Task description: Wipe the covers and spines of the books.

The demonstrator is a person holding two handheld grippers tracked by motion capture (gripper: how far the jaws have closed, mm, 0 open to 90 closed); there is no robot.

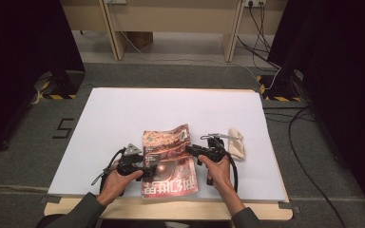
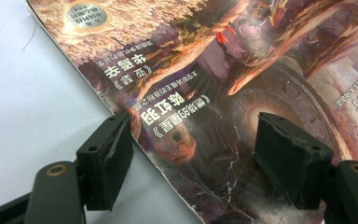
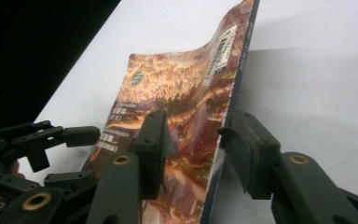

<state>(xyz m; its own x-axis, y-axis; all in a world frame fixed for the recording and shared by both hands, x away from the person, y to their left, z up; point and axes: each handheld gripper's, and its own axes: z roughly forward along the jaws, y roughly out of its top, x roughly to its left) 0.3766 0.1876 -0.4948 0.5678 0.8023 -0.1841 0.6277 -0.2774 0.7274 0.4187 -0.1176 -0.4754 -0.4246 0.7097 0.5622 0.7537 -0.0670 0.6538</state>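
A magazine point(image 1: 168, 166) with a reddish-brown picture cover lies near the front of the white sheet point(image 1: 171, 107). My left gripper point(image 1: 154, 168) stands open at its left edge. In the left gripper view point(image 2: 193, 163) one jaw is on the white sheet and the other over the cover point(image 2: 205, 70), astride the spine. My right gripper point(image 1: 192, 151) is at the magazine's right side, where the cover curls up. In the right gripper view point(image 3: 198, 140) the raised edge point(image 3: 228, 107) stands between the jaws, near the right one, with a gap at the left one. The left gripper point(image 3: 51, 140) shows beyond.
A beige rolled cloth point(image 1: 236, 142) lies just right of the right gripper. The white sheet stretches away behind the magazine. The wooden table edge point(image 1: 171, 209) runs along the front. Cables point(image 1: 304, 156) trail on the floor at the right.
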